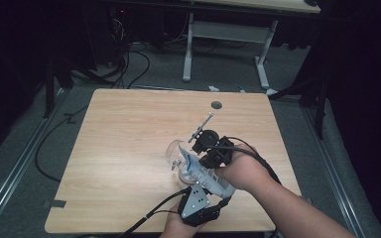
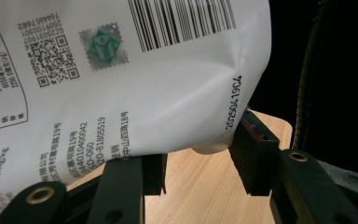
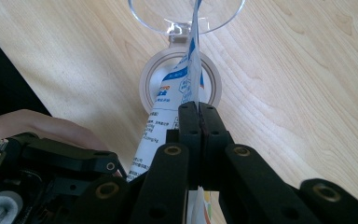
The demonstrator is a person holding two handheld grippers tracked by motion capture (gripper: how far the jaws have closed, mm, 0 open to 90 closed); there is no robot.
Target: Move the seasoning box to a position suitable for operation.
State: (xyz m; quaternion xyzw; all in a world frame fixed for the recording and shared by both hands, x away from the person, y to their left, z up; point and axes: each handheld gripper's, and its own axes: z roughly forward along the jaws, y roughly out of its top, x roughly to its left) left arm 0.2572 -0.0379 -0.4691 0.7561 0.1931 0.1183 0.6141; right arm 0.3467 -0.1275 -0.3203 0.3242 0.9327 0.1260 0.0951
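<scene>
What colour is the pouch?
White with black print and a barcode, best in the left gripper view; blue panel on its other face.

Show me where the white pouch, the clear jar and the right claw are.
White pouch (image 2: 135, 88): left gripper view, on its printed back.
Clear jar (image 3: 179, 77): right gripper view, on its round mouth rim.
Right claw (image 3: 199, 114): right gripper view, between its tips, pinched on the pouch's edge.
</scene>
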